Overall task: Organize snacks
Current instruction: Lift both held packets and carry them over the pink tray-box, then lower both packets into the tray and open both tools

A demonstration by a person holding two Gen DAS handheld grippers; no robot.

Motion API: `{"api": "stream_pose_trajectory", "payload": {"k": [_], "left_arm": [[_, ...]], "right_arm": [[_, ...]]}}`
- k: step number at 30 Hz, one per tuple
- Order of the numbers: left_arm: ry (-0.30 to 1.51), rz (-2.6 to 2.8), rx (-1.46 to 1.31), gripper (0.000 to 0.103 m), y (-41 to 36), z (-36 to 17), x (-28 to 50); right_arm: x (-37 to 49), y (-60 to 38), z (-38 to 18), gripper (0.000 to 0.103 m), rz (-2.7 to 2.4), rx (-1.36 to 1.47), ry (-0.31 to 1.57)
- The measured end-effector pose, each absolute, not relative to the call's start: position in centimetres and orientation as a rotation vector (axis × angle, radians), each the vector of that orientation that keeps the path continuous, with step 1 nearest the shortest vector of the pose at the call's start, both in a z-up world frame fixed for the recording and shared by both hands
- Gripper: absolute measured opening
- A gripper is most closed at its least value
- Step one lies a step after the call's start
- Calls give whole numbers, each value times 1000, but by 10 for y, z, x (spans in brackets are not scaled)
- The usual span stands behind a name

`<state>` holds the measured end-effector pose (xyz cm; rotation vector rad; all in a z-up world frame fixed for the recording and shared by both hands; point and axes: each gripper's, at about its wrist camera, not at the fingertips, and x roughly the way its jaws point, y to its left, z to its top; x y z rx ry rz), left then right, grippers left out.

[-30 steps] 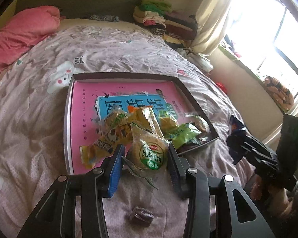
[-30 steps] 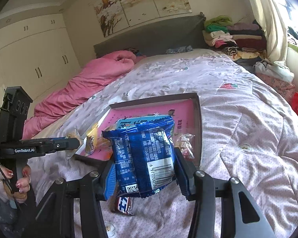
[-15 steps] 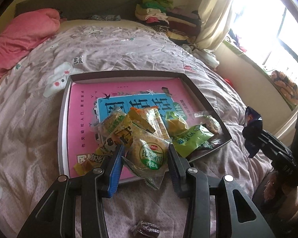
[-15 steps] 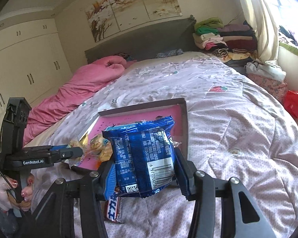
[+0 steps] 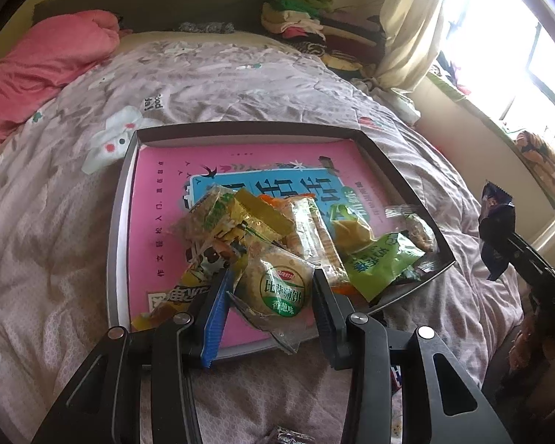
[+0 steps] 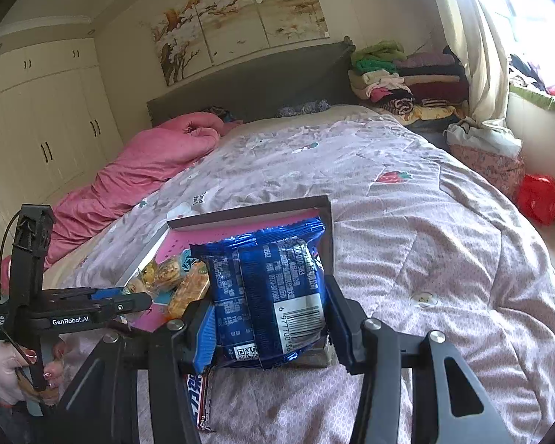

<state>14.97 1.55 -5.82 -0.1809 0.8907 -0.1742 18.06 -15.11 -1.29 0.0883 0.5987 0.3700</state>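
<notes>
Jaws of the left gripper (image 5: 270, 292) clamp a round cracker packet (image 5: 277, 288), now carried from the bed in over the tray's (image 5: 122, 192) near rim, by the snack pile (image 5: 277, 229) at the tray's 6 o'clock. Jaws of the right gripper (image 6: 268, 318) pinch a blue snack bag (image 6: 266, 288) beside the tray's 3 o'clock edge. Release looks close; another wrapped bar (image 6: 199, 396) lies loose on the bed.

"genrobot.ai" on left tongs (image 6: 127, 301), barcode digits "6 97770" on blue packet (image 6: 268, 288)
</notes>
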Motion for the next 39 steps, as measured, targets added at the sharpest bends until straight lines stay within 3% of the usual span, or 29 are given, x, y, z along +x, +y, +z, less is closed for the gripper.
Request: {"api": "stream_pose_trajectory", "payload": {"k": [39], "left_arm": [[931, -111, -179, 44, 18, -73, 161]], "right_arm": [[221, -115, -28, 51, 422, 47, 627]]}}
